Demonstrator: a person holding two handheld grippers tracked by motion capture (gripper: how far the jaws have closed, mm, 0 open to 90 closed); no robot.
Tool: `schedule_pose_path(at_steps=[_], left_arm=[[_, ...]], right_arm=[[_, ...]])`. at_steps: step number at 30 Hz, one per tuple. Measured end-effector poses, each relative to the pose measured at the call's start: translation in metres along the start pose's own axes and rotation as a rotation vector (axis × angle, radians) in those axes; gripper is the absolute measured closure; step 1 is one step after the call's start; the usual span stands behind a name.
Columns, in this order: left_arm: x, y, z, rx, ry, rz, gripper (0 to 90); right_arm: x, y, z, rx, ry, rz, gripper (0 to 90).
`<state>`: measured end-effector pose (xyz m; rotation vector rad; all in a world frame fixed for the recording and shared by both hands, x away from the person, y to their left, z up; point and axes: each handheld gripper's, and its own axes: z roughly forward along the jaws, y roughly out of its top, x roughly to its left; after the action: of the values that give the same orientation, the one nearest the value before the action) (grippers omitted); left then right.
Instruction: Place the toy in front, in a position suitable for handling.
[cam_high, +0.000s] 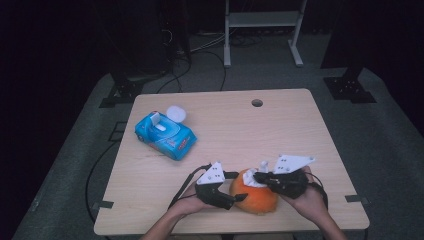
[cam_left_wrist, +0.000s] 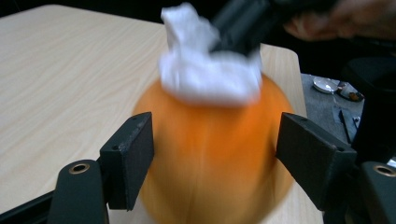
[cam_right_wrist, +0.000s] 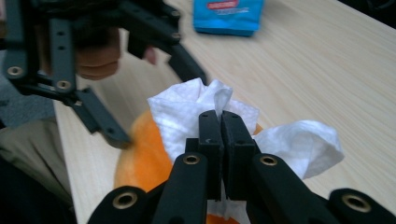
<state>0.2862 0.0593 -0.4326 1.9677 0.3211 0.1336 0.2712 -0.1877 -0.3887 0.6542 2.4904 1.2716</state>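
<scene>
orange ball (cam_high: 256, 196) is sitting at the near table (cam_high: 220, 150) edge, between both claws. left gripper (cam_high: 235, 196) is straddling it, jaws spread wide on either side; whether the pads are touching it, cannot tell. right gripper (cam_right_wrist: 220, 122) is clamping shut on a white tissue (cam_right_wrist: 187, 112), pressing it on top of the ball. blue wipes pack (cam_high: 165, 135) is lying well apart, beyond the left claw.

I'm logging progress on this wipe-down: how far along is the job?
Done: a white wet wipe is out of the blue wipes pack, whose flap stands open. In hand: the right gripper pinches the wipe on top of the round orange ball, while the left gripper brackets the ball; contact is blurred. Left: judging by this, the ball's sides and putting the wipe away.
</scene>
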Motion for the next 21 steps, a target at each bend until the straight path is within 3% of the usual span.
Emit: schedule_pose_path(at_steps=[4,7,11,14,17,21], left_arm=[[0.000,-0.006,0.003,0.022,0.004,0.003,30.7],[0.005,-0.011,0.002,0.035,0.018,-0.019,33.1],[0.012,-0.016,-0.002,0.040,0.011,-0.044,32.9],[0.011,-0.012,-0.002,0.030,0.013,-0.034,27.9],[0.007,-0.005,-0.001,-0.005,0.007,-0.008,24.7],[0.006,-0.006,0.001,0.005,0.012,-0.012,28.0]], right_arm=[[0.012,0.007,0.011,0.011,0.010,-0.044,86.9],[0.009,0.006,0.009,0.013,0.008,-0.043,87.0],[-0.004,-0.004,-0.002,0.025,-0.010,-0.011,86.8],[-0.009,-0.012,-0.007,0.018,0.001,0.037,86.8],[-0.004,-0.010,-0.003,0.008,-0.003,0.017,86.8],[0.003,-0.002,0.004,-0.005,0.004,-0.019,86.8]])
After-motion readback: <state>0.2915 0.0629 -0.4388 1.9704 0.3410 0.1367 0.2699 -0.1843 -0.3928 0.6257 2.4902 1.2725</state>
